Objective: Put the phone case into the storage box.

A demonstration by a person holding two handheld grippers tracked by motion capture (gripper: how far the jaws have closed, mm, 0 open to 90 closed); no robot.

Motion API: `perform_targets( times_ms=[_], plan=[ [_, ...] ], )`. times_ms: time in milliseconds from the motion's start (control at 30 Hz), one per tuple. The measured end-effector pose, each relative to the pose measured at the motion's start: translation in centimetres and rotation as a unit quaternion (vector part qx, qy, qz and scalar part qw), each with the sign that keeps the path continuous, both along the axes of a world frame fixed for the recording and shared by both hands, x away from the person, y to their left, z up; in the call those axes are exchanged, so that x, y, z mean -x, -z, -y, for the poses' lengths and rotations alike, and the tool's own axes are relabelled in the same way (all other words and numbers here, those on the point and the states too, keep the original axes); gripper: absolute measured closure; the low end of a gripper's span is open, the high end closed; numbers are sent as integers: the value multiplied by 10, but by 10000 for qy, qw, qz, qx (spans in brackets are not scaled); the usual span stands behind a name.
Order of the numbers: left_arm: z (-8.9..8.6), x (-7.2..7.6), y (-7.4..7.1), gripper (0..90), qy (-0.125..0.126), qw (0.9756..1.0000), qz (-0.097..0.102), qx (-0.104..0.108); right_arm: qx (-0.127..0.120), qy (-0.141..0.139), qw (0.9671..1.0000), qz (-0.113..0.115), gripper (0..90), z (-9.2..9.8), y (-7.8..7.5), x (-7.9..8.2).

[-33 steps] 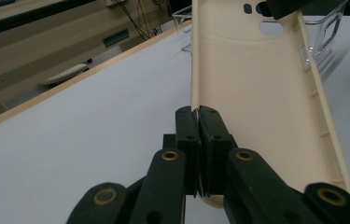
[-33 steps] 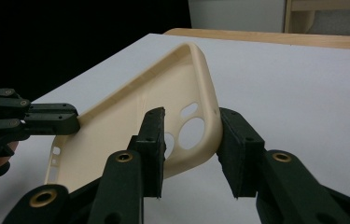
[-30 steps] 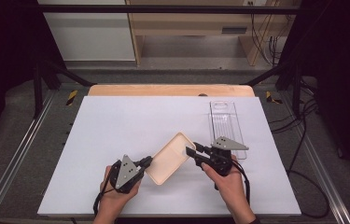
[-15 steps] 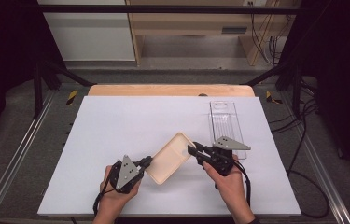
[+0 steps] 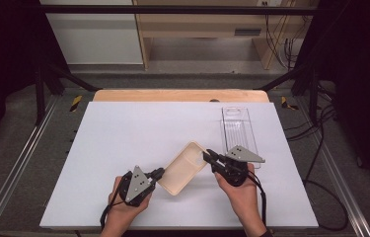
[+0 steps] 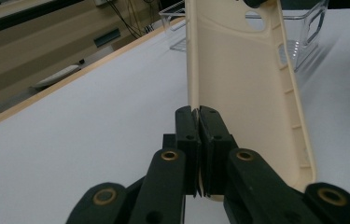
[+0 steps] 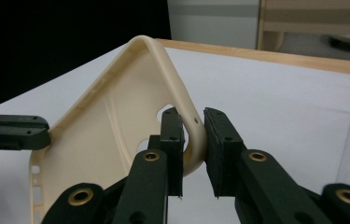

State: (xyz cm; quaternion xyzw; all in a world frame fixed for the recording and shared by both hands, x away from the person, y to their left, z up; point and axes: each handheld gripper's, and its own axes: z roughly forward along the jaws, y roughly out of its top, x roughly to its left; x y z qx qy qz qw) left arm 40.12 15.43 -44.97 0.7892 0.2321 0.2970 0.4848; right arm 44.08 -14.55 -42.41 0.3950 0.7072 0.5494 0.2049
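A cream phone case [image 5: 185, 168] hangs tilted just above the white table, spanned between both grippers. My left gripper [image 5: 159, 173] is shut on the case's near-left rim; in the left gripper view the pads of the left gripper [image 6: 199, 112] pinch the thin edge of the case [image 6: 242, 79]. My right gripper [image 5: 207, 155] holds the far-right end. Its jaws have just been closing, and in the right gripper view the right gripper [image 7: 192, 114] clamps the curved rim of the case [image 7: 116, 107] by the camera cut-out. The left gripper [image 7: 18, 133] shows beyond it.
A clear plastic box [image 5: 237, 126] lies on the white table [image 5: 138, 128] just behind my right hand, also seen as the clear box [image 6: 303, 32] past the case. A wooden strip [image 5: 180, 95] runs along the table's far edge. Cables trail at the right.
The right gripper's jaws have closed onto the case's far-right end. Both hands and the case have stayed in place.
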Motion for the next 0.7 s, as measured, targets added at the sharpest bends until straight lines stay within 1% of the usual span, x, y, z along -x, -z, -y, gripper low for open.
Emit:
perform_targets(
  times_ms=[33, 100, 200, 433, 533, 600, 700],
  plan=[
    [0, 0, 0, 877, 0, 10000, -4, -6, 71, 36, 10000, 45, 783, -1, 0, 1],
    [-1, 0, 1, 877, -24, 10000, -24, 15, 121, 85, 9998, 91, 785, -4, -1, 2],
    [-4, -2, 1, 876, -61, 9999, -65, 85, 198, 81, 9996, 191, 786, -10, -5, 2],
    [-10, -6, 2, 873, -125, 9997, -106, 197, 214, 28, 9994, 273, 786, -16, -13, -1],
    [-12, -8, 3, 860, -150, 9992, -140, 330, 261, -9, 9991, 333, 787, -20, -19, -1],
    [-14, -8, 3, 845, -168, 9988, -134, 440, 336, -28, 9987, 377, 787, -23, -24, -2],
    [-19, -8, 3, 763, -205, 9980, -80, 599, 454, -5, 9978, 481, 787, -24, -33, -5]
  ],
)
